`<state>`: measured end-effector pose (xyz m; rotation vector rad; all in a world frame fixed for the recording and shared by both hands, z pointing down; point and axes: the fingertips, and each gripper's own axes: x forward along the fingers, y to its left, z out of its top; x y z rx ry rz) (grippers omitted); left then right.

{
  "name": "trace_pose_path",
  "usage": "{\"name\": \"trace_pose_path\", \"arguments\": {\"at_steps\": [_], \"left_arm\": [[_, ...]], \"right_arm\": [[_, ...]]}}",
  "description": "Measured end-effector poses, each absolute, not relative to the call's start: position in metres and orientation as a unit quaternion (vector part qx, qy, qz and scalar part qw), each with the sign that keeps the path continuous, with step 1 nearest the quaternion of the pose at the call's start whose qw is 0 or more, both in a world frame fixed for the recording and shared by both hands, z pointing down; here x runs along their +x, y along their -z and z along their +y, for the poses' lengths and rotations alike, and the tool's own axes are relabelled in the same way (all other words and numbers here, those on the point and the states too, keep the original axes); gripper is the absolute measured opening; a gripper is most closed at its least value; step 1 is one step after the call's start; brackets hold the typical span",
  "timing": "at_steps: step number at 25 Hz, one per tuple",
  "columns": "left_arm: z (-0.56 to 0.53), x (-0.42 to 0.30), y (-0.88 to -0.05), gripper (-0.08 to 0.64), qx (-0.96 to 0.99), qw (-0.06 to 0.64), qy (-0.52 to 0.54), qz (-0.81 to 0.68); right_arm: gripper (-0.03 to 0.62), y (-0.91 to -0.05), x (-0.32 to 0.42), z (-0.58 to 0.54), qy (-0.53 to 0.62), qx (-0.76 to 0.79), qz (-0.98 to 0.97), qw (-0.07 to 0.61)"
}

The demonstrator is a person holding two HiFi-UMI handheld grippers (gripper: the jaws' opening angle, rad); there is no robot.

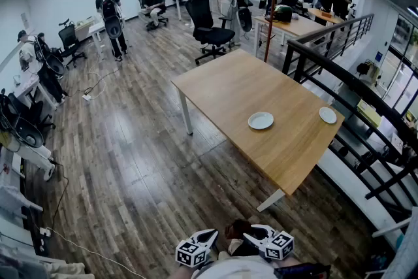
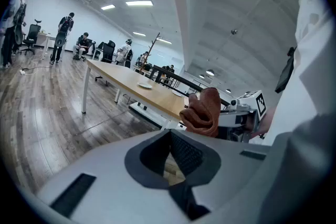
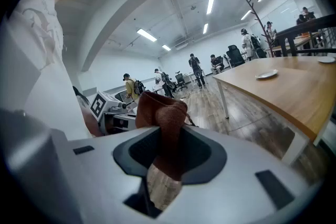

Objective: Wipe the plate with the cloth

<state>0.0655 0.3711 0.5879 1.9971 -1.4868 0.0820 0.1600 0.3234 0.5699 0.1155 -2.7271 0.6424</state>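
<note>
I see both grippers held low and close to the person's body, tips turned toward each other, the left gripper point(image 2: 170, 145) with its jaws drawn together on nothing, the right gripper point(image 3: 165, 152) clamped on the cloth point(image 3: 161, 113) bunched above its jaws

Cloth point(image 3: 160, 113): rust-brown, nubby, bunched into a wad, clamped between the right tongs point(image 3: 164, 136) with its bulk standing out past the tips; held in the air close to the person, well apart from the surface point(image 1: 228, 85). Plate point(image 1: 260, 120): white, round, shallow, lying flat on the wooden surface toward its right end. A second plate point(image 1: 328, 115), alike, lies further right by the edge.
</note>
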Motion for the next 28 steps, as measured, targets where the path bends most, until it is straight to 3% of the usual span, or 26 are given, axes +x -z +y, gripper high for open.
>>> {"name": "trace_pose_path", "arguments": {"at_steps": [9, 17, 28], "left_arm": [[0.395, 0.069, -0.584, 0.012, 0.755, 0.315, -0.018, -0.575], [0.396, 0.061, -0.577, 0.012, 0.755, 0.305, -0.016, -0.580], [0.358, 0.091, -0.574, 0.012, 0.772, 0.309, -0.020, -0.555]], "right_arm": [[0.121, -0.563, 0.165, 0.338, -0.209, 0.044, -0.961, 0.176], [0.121, -0.543, 0.159, 0.322, -0.219, 0.063, -0.964, 0.139], [0.121, -0.548, 0.204, 0.286, -0.226, 0.126, -0.954, 0.149]]}}
